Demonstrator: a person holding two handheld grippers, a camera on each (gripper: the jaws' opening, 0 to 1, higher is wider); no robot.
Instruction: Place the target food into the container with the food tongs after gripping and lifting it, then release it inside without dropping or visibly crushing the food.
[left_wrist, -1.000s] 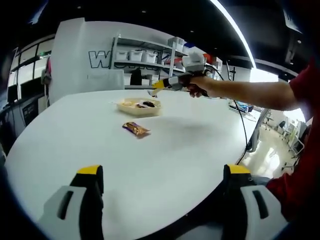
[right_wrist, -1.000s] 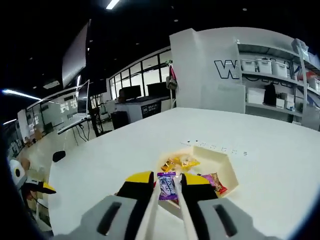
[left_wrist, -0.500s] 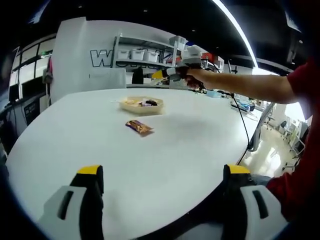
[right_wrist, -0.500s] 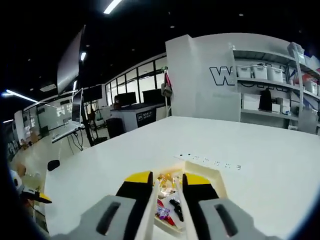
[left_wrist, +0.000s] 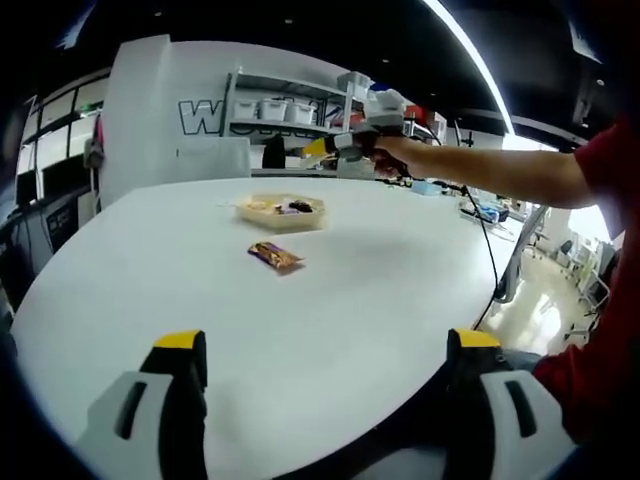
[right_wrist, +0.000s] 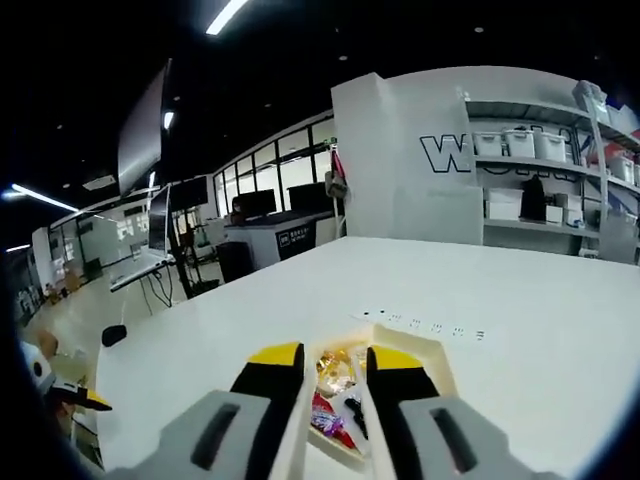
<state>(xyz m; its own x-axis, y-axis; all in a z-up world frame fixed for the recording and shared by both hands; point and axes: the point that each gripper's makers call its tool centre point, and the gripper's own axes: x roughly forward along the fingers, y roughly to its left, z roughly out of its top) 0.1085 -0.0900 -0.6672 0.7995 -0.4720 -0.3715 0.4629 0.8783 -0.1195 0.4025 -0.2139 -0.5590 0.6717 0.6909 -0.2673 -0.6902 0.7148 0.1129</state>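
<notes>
A shelf (left_wrist: 290, 110) of white bins (right_wrist: 510, 167) stands beyond the white table (left_wrist: 380, 290).

left gripper view: low at the near tabletop (left_wrist: 330, 300) edge, facing across, tray (left_wrist: 280, 211) far, upper centre | right gripper view: close above the tray (right_wrist: 425, 350), bottom centre | shared: tray, tabletop, shelves (left_wrist: 290, 110)

A pale, shallow container (left_wrist: 281, 212) with angled corners sits on the far part of the white table (left_wrist: 350, 300). It holds a few wrapped snacks (right_wrist: 335, 395), some yellow, red and purple. One more wrapped snack (left_wrist: 273, 257), brown and orange, lies flat on the table just nearer than the container, apart from it. Metal tongs (right_wrist: 361, 410) stick out above the container with nothing between them.
</notes>
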